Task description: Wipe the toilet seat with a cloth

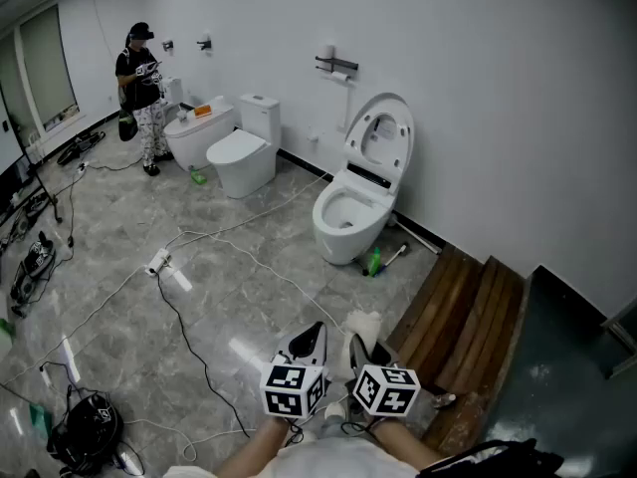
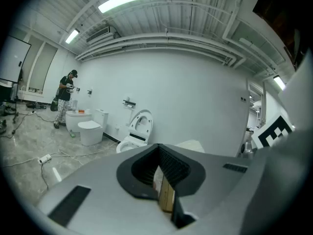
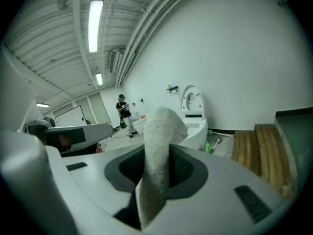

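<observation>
Right gripper (image 3: 157, 187) was clamped on the cloth (image 3: 161, 136), carried ready for wiping, while left gripper (image 2: 165, 192) was closed tight on nothing, both well apart from the toilet (image 1: 350, 215) standing lid-up against the wall.

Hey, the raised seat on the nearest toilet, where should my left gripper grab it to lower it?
Grip the seat at its top rim, coming from the front with the left gripper opened, jaws across the rim's thickness. It stands upright near the wall, its hinge at the bottom, so the top is the free end and the back looks blocked.
</observation>
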Tool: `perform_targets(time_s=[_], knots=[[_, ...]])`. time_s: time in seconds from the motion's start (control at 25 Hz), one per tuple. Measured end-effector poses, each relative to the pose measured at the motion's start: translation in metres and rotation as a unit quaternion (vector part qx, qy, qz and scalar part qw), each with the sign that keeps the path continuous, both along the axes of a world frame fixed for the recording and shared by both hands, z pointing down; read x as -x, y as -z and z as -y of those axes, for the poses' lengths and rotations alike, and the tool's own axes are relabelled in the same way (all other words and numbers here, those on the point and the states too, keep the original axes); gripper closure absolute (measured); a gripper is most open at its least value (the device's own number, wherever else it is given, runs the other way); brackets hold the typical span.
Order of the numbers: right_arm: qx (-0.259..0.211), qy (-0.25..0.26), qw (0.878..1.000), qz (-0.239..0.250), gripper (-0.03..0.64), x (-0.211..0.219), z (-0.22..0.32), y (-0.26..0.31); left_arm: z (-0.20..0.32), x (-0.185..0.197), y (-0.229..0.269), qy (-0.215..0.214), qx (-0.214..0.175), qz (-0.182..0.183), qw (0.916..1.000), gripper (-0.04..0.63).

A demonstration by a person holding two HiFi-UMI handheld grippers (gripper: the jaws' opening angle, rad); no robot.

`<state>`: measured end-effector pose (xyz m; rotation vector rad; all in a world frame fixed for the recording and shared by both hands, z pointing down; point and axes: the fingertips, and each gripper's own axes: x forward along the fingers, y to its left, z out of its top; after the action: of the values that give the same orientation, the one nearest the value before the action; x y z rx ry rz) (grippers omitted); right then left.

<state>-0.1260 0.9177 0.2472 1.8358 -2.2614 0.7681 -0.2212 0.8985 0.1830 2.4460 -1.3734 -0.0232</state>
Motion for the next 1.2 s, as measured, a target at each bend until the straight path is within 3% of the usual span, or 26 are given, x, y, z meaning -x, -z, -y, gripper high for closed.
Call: perform_targets(time_s=[0.68,1.2], knots=[[0.009,-0.053,0.999,0.009,0.517,-0.046,0.075,-0.014,0.074,-0.027,-0.017,-0.015,0.010,0.018,0.9997,0.586],[0.008,-0.047,0.999,0.006,0.517,-0.076,0.170,-0.004,0.164,-0.050,-0.003,-0.002,-0.002,0.023,0.9997,0.586]])
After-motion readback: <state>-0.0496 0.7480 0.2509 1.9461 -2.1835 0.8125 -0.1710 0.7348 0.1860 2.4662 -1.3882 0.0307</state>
